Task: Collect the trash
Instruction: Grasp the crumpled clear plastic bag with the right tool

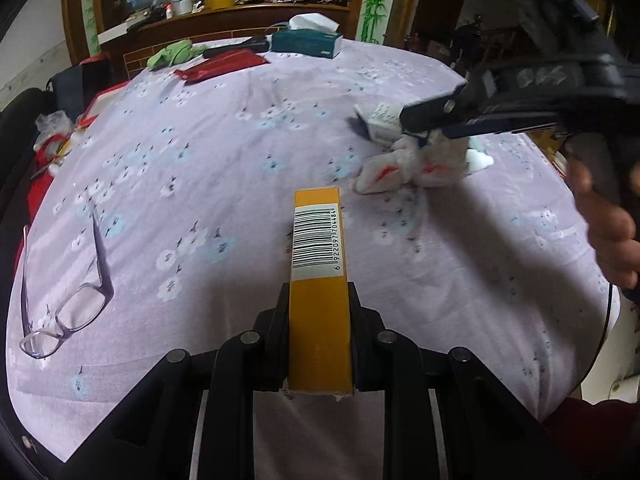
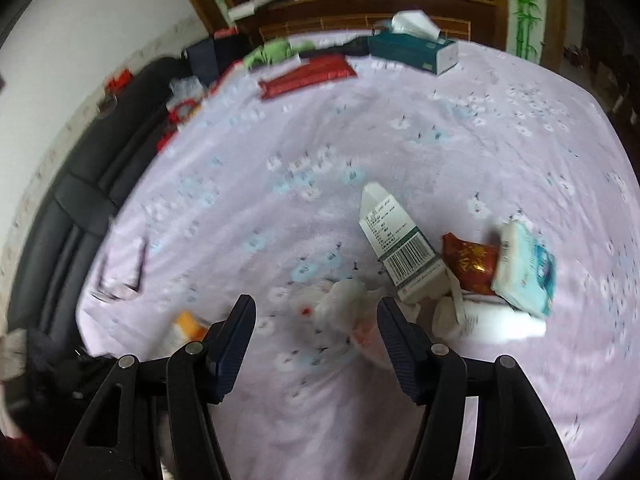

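While my left claw (image 1: 320, 320) pinches the yellow carton (image 1: 318, 280) lengthwise above the table (image 1: 200, 160), so it rides clear of the cloth, my right claw (image 2: 316, 344) hangs wide open over the crumpled white wrapper (image 2: 344, 304), fingers either side to close on it. More trash, a white box (image 2: 396, 240) and red packet (image 2: 470, 262), lies just beyond.

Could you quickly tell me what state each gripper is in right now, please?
Left gripper: shut on the yellow box.
Right gripper: open, holding nothing, jaws either side of the crumpled white wrapper.
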